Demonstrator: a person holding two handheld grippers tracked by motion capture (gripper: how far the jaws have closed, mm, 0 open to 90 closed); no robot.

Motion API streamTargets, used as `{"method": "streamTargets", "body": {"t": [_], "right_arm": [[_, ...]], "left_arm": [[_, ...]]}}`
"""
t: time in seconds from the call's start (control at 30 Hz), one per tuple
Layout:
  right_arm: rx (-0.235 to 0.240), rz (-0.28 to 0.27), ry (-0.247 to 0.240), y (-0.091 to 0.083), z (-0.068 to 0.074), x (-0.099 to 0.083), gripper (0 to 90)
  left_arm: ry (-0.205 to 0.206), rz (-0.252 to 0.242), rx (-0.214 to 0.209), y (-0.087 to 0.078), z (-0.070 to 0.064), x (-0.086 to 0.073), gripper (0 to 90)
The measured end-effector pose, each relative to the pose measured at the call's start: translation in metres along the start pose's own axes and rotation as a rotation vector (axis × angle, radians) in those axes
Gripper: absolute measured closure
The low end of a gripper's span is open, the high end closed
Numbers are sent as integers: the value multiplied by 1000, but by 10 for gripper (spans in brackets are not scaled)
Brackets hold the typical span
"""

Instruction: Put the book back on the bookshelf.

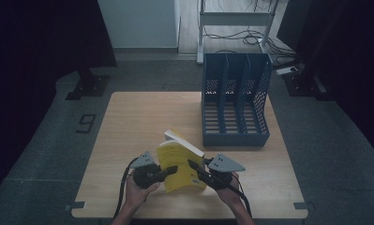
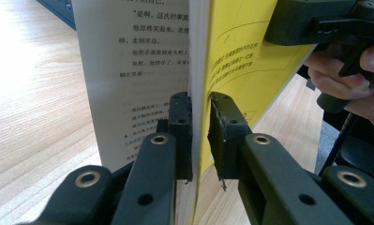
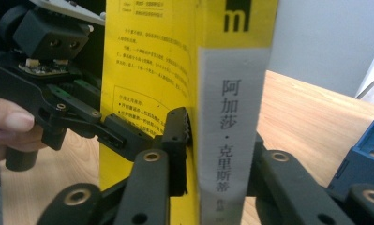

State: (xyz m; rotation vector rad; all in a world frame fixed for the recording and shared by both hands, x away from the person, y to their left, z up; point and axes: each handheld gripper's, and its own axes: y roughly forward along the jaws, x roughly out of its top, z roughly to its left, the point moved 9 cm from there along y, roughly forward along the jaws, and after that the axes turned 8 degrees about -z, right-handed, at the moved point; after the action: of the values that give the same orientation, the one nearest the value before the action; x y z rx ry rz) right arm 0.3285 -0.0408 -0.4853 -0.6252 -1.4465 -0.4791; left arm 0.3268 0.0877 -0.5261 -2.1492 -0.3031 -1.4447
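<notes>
The book (image 1: 181, 165) has a bright yellow cover with fine black print, a grey spine band carrying dark characters, and white pages printed in black. Both grippers, the left gripper (image 1: 171, 170) and the right gripper (image 1: 195, 167), are black, each topped by a grey plate. At one o'clock from the book stands a dark blue file rack (image 1: 235, 101) with perforated sides. The counter (image 1: 138, 122) is pale wood with a faint grain.

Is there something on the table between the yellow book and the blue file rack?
Nothing visible does. The yellow book, held by the left hand-held gripper and right hand-held gripper, has bare table between it and the blue file rack.
</notes>
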Motion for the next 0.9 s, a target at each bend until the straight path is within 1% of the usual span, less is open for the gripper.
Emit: {"method": "streamTargets", "body": {"t": [0.07,0.1,0.13,0.17,0.23,0.33,0.37,0.4,0.43,0.47,0.5,0.63,0.77,0.83,0.87,0.9], "right_arm": [[-1,5,-14,0,0,1,734],[-2,5,-13,-1,0,1,737],[-2,5,-13,-1,0,1,737],[-5,3,-14,-2,-1,2,740],[-10,5,-13,-3,-1,3,740],[-18,6,-25,-4,0,3,739],[-24,9,-39,-4,1,3,738],[-30,14,-71,-4,3,3,734],[-30,17,-82,-5,4,3,733],[-30,17,-82,-5,4,3,733],[-28,18,-97,-7,6,4,732],[-22,26,-113,-10,8,3,732],[-21,25,-114,-11,9,3,732],[-8,22,-113,-11,11,3,729],[0,21,-112,-11,12,3,726],[9,13,-106,-11,12,5,708]], "left_arm": [[0,-2,1,0,1,0,768],[-3,-9,13,0,3,1,746],[-3,-9,13,0,3,1,726],[-10,-17,26,-1,5,2,702],[-13,-25,34,-1,6,3,672],[-11,-22,39,-1,7,3,665],[-13,-21,40,-1,8,3,658],[-20,-23,42,-1,9,3,633],[-21,-25,40,-1,9,3,627],[-21,-25,40,-1,9,3,624],[-23,-25,34,-2,8,3,621],[-25,-23,28,-1,8,3,602],[-26,-25,25,-2,8,4,598],[-12,-22,23,-3,7,3,632],[-12,-22,23,-3,7,3,644],[-4,-18,3,-3,5,3,659]]}}
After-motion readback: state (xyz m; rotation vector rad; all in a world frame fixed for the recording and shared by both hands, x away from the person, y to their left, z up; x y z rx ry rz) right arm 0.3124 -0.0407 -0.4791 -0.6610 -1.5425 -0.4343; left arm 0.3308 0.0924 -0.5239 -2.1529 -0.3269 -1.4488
